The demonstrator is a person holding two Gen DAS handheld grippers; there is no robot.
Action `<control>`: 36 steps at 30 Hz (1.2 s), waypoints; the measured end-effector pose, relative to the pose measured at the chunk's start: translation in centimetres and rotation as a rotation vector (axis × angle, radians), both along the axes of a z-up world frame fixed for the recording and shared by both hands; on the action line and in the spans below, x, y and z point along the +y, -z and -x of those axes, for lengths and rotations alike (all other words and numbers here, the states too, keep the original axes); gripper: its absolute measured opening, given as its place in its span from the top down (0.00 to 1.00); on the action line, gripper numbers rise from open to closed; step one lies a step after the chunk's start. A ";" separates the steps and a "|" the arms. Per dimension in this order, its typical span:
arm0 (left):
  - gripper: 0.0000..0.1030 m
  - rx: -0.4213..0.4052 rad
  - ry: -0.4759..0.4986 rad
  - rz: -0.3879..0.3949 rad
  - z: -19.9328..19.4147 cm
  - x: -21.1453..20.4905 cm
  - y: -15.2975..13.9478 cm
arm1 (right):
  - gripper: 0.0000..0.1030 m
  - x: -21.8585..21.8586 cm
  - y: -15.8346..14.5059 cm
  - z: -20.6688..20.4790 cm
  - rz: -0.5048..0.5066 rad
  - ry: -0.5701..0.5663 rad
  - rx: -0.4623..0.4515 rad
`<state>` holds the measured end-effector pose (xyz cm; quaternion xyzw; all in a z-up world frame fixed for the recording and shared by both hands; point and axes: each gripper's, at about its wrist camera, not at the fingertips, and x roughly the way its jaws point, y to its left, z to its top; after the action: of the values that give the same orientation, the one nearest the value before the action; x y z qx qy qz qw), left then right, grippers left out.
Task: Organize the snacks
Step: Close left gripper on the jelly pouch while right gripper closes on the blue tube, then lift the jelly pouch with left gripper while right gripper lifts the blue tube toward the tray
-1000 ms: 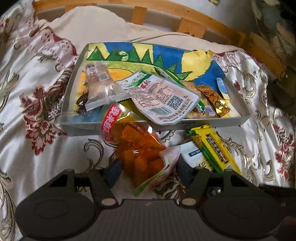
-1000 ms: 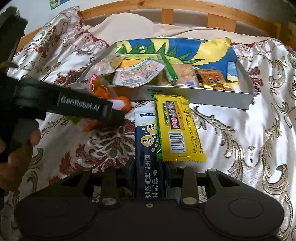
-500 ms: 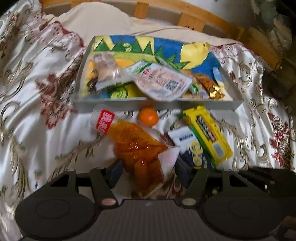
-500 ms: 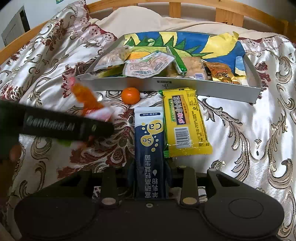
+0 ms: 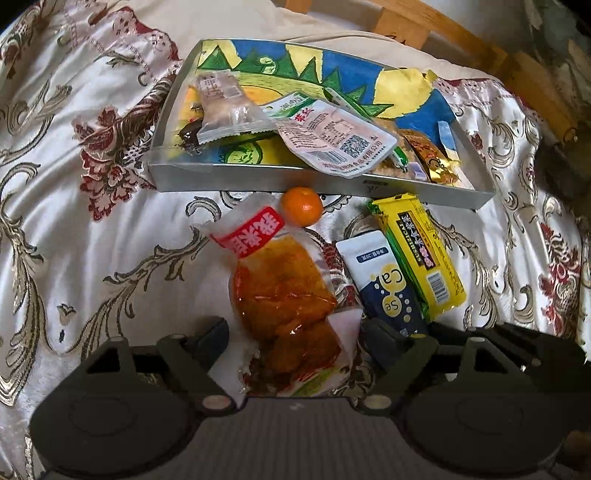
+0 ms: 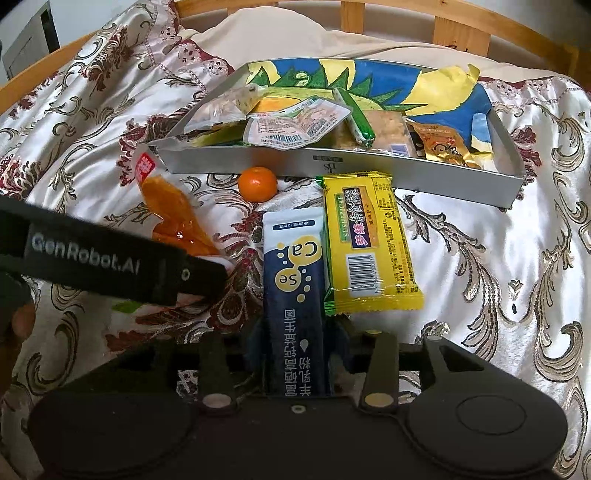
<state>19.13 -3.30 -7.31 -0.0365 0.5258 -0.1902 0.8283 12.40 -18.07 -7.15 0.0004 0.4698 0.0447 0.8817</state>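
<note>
A clear bag of orange snack pieces lies on the floral bedspread between the fingers of my left gripper. Its jaws are opening and stand clear of the bag. Beside it lie a mandarin, a dark blue sachet and a yellow bar. The silver tray behind them holds several packets. In the right wrist view the blue sachet runs between the fingers of my right gripper. Those jaws are opening too, close beside the sachet's edges.
A wooden bed frame and a cream pillow lie beyond the tray. One of the left gripper's fingers crosses the right wrist view, with a person's hand at the left edge. Bare bedspread spreads to the right.
My left gripper drew the orange bag back from the tray's edge onto the bedspread and spread its jaws off it, uncovering the mandarin. The right gripper stayed put, its jaws slightly wider.
</note>
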 end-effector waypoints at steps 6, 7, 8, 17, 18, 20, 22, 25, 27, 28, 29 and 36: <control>0.21 0.028 -0.031 0.016 -0.5 0.2 0.3 | 0.55 0.1 0.0 0.0 0.002 -0.004 -0.008; 0.22 0.028 -0.026 0.013 -0.5 0.1 0.4 | 0.55 0.2 0.0 0.0 0.002 -0.009 -0.012; 0.23 0.029 -0.020 0.011 -0.4 0.0 0.4 | 0.54 0.3 0.0 0.0 0.001 -0.017 -0.015; 0.32 0.007 0.011 -0.012 0.1 -0.6 0.0 | 0.63 0.9 0.3 -0.2 0.007 -0.056 -0.035; 0.33 0.007 0.008 -0.010 0.1 -0.6 0.0 | 0.64 0.8 0.3 -0.2 0.008 -0.051 -0.035; 0.33 0.006 0.007 -0.011 0.1 -0.6 -0.1 | 0.66 0.6 0.2 -0.2 -0.005 -0.041 -0.034; 0.33 0.005 0.006 -0.012 0.2 -0.6 -0.3 | 0.67 0.8 0.2 0.0 0.002 -0.053 -0.033; 0.33 0.004 -0.015 -0.005 0.0 -0.2 -0.7 | 0.67 1.0 0.0 0.2 -0.019 -0.058 -0.022; 0.33 0.004 -0.041 0.009 -0.2 0.4 -1.2 | 0.68 0.9 -0.3 0.3 -0.057 -0.054 -0.017; 0.33 0.003 -0.053 0.017 -0.3 0.7 -1.3 | 0.68 0.9 -0.4 0.3 -0.065 -0.055 -0.021; 0.33 0.002 -0.068 0.026 -0.4 1.0 -1.6 | 0.68 1.0 -0.6 0.4 -0.064 -0.058 -0.031; 0.33 -0.045 -0.133 0.067 -0.9 2.5 -3.4 | 0.68 1.4 -1.7 0.9 -0.055 -0.079 -0.113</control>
<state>20.06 -0.75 -3.90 -0.0945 0.4968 -0.1530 0.8490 11.49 -16.68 -5.43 0.0035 0.4175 0.0923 0.9040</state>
